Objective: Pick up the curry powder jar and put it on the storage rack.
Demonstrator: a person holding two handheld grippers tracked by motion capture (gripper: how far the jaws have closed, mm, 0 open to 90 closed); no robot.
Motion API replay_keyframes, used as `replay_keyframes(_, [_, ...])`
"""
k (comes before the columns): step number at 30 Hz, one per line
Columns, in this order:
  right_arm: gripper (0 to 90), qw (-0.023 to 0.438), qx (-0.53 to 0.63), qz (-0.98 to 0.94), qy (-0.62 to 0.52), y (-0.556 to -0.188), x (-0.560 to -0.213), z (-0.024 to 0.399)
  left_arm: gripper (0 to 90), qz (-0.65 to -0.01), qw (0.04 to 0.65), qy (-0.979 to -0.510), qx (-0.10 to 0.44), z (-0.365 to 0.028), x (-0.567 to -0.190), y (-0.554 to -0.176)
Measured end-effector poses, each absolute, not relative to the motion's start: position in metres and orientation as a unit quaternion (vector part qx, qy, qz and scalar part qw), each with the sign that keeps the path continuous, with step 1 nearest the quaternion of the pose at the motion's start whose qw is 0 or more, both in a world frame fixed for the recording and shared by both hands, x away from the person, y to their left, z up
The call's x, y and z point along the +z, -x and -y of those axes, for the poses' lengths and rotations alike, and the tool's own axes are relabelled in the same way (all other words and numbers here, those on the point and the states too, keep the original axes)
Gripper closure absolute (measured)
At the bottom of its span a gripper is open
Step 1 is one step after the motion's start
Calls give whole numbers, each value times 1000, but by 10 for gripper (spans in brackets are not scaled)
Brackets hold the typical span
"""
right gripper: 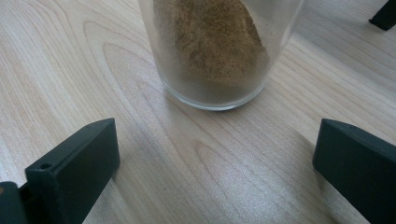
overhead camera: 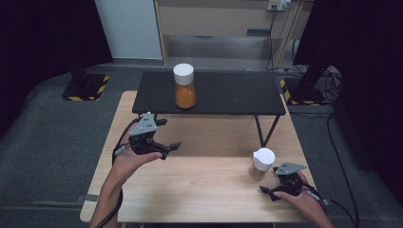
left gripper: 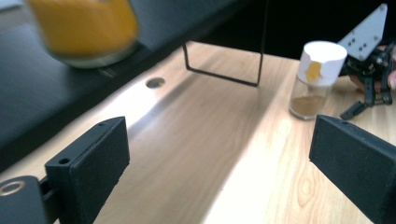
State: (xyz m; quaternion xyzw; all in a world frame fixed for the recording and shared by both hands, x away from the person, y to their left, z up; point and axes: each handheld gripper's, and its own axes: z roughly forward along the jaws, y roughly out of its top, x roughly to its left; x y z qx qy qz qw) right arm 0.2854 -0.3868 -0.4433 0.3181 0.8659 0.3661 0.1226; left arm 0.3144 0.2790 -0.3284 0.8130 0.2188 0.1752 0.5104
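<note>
**Two jars, both grippers empty**

Brown jar (overhead camera: 262, 163) stands upright on the table (overhead camera: 199, 190), just ahead of the right gripper (overhead camera: 275, 189), whose jaws are spread wide with nothing between them, likely lined up for a grab. Orange jar (overhead camera: 184, 86) sits on the black shelf (overhead camera: 228, 92), beyond the left gripper (overhead camera: 164, 135). That gripper is raised and tilted, jaws apart, empty. Its own view blurs the orange jar.

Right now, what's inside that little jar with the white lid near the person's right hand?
The small jar holds brownish powder, heaped on one side, filling only its lower part. The white lid hides whatever lies beneath it.
</note>
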Motion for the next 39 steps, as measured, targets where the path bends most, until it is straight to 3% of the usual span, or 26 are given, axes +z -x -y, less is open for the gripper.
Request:
replay_keyframes(17, [12, 123, 366, -866, -318, -285, -443, 387, 43, -248, 464, -840, 132, -242, -387, -314])
replay_keyframes(39, [12, 122, 366, -866, -318, -285, -443, 387, 47, -273, 382, -879, 85, -215, -429, -316])
